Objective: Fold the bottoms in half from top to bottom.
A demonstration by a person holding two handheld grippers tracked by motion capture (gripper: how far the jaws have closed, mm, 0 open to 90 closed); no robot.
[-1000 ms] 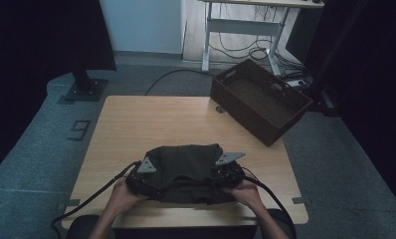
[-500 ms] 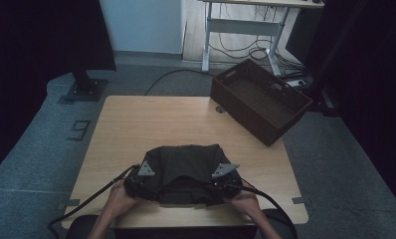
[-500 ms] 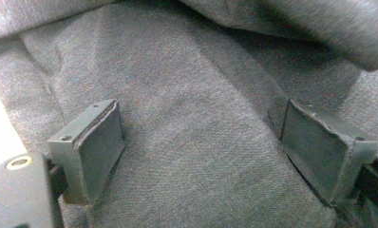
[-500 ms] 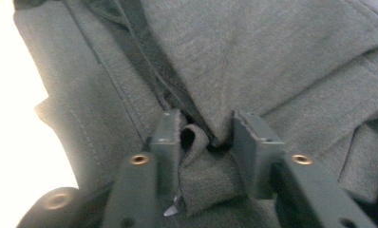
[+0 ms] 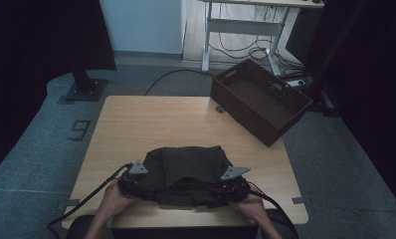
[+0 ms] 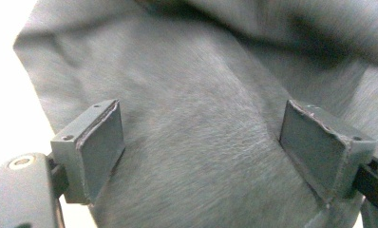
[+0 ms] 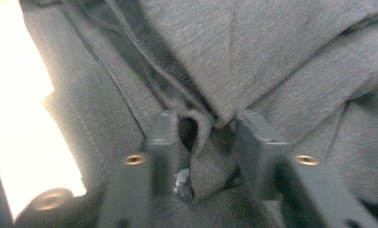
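Right gripper [image 7: 203, 156] with a fold of dark grey garment [image 5: 186, 172] bunched between jaws that have just been opening, pads apparently not pressing; left gripper [image 6: 203, 152] spread wide over flat cloth, nothing pinched. Both set at the garment's near corners, likely to square it for folding. Garment heaped at the near edge of the wooden table [image 5: 156, 124], a brown basket [image 5: 258, 99] on the far right corner. Hands [image 5: 114, 199] low at the table's near edge, forearms in from below, grippers pointed forward.
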